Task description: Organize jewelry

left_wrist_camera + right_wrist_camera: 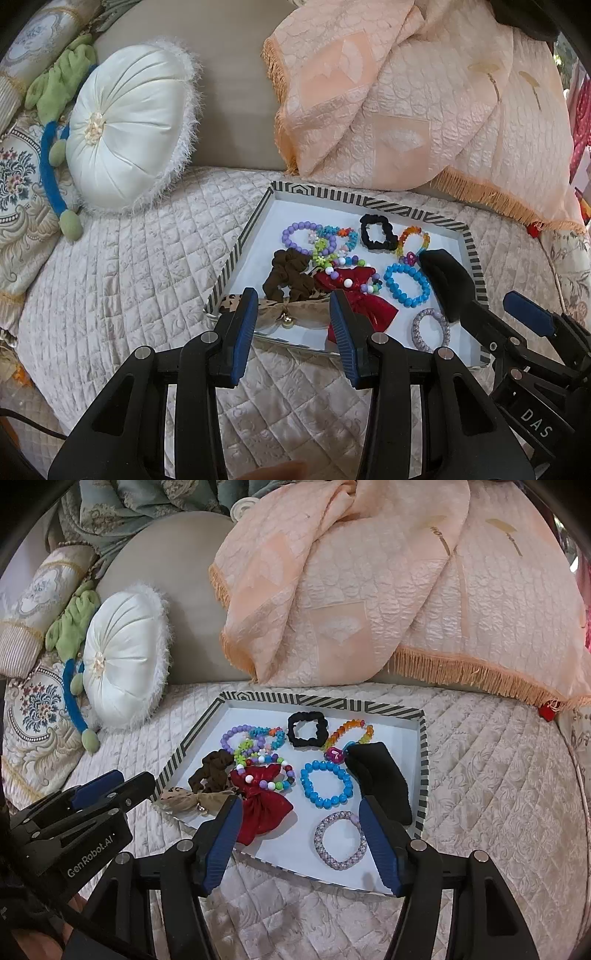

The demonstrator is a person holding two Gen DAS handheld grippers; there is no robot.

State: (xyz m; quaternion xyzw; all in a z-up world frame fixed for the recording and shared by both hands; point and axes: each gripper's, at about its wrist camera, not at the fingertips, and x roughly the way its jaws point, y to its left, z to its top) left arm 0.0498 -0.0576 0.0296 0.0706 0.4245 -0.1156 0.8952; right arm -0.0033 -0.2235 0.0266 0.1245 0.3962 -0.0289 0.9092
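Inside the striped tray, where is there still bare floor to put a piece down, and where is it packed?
Tray: bare white along the far-left edge beyond the purple bead bracelet, and in the near strip around the lilac woven bracelet. The middle is packed, from brown scrunchie to blue bead bracelet.

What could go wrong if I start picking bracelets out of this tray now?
The multicolour beaded bracelets overlap in a tangle against the red bow, so lifting one may drag others along. The tray sits on a soft quilt and could tip if pressed at its rim. Both the left gripper and right gripper are open and close together, so they might bump.
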